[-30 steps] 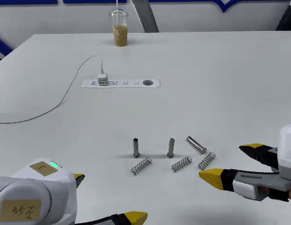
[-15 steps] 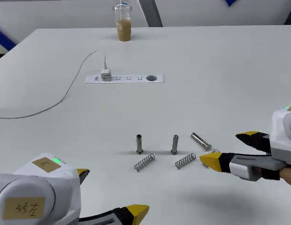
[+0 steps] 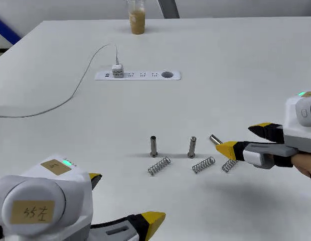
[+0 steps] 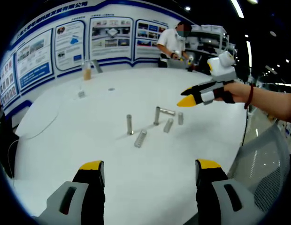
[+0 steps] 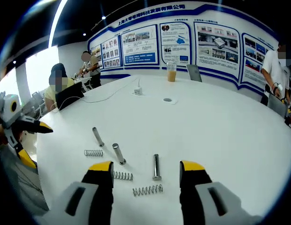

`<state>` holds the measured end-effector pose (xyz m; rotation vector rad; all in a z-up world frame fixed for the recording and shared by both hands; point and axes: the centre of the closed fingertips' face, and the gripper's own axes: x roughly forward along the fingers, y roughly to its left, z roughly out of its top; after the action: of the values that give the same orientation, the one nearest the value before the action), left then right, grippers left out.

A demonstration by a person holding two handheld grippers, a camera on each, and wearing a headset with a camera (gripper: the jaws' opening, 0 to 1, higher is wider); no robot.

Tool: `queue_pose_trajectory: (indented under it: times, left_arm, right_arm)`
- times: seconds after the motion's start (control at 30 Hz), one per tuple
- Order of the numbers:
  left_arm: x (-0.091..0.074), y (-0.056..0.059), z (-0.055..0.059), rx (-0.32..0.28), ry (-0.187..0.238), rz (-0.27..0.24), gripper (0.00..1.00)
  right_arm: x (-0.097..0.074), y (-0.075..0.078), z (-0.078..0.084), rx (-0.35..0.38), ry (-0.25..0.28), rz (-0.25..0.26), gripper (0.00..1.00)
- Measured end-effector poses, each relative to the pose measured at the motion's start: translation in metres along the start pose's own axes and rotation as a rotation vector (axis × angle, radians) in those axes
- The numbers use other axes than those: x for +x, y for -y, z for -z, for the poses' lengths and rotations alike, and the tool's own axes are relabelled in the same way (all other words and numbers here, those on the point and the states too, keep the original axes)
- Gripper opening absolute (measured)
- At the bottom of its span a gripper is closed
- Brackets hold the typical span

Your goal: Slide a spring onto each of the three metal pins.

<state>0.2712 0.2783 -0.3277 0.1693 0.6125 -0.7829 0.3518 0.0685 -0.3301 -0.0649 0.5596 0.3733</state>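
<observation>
Just ahead of the right gripper (image 3: 242,139), jaws spread, 1 fallen pin (image 5: 156,167) is lying lengthwise; the left gripper (image 4: 150,164) is gaping farther off.

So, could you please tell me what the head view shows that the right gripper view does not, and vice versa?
The head view adds the handwritten label on the left gripper and the right gripper from outside, one jaw tip covering an end of the lying pin. The right gripper view adds wall posters, seated people by a laptop, and that pin uncovered. Both share the two upright pins, three springs, power strip and drink cup.
</observation>
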Motion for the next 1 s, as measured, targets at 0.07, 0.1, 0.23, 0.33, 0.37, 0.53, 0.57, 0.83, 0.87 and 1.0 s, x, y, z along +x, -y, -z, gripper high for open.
queue_pose_trajectory:
  times: [0.07, 0.1, 0.23, 0.33, 0.37, 0.53, 0.57, 0.83, 0.87, 1.0]
  left_arm:
    - [0.0, 0.0, 0.0, 0.001, -0.001, 0.0, 0.81]
    - [0.001, 0.0, 0.0, 0.002, -0.001, 0.0, 0.81]
    - [0.001, 0.0, -0.001, 0.004, 0.003, -0.001, 0.81]
    - [0.002, 0.0, -0.003, -0.001, 0.015, 0.004, 0.81]
    - [0.002, 0.0, -0.003, -0.002, 0.015, 0.004, 0.81]
    - [0.003, 0.0, -0.003, -0.001, 0.017, 0.005, 0.81]
    - [0.004, 0.0, -0.004, -0.001, 0.018, 0.007, 0.82]
    - [0.005, 0.004, -0.008, 0.01, 0.033, 0.031, 0.86]
    - [0.006, 0.005, -0.008, 0.01, 0.033, 0.033, 0.86]
    - [0.007, 0.006, -0.011, 0.016, 0.045, 0.039, 0.88]
  right_arm:
    - [0.003, 0.001, -0.001, -0.005, 0.001, 0.0, 0.56]
    - [0.006, 0.002, -0.001, -0.001, 0.002, -0.001, 0.55]
    - [0.014, 0.004, 0.0, 0.009, -0.004, -0.006, 0.53]
    - [0.021, 0.006, 0.001, 0.009, -0.008, -0.006, 0.5]
    - [0.023, 0.007, 0.002, 0.014, -0.01, -0.008, 0.49]
    - [0.035, 0.011, 0.005, 0.022, -0.023, -0.007, 0.45]
    - [0.037, 0.012, 0.006, 0.025, -0.027, -0.008, 0.44]
    - [0.054, 0.013, 0.009, 0.004, -0.057, -0.021, 0.34]
    - [0.056, 0.013, 0.01, 0.004, -0.059, -0.022, 0.33]
    - [0.065, 0.015, 0.015, 0.021, -0.075, -0.019, 0.3]
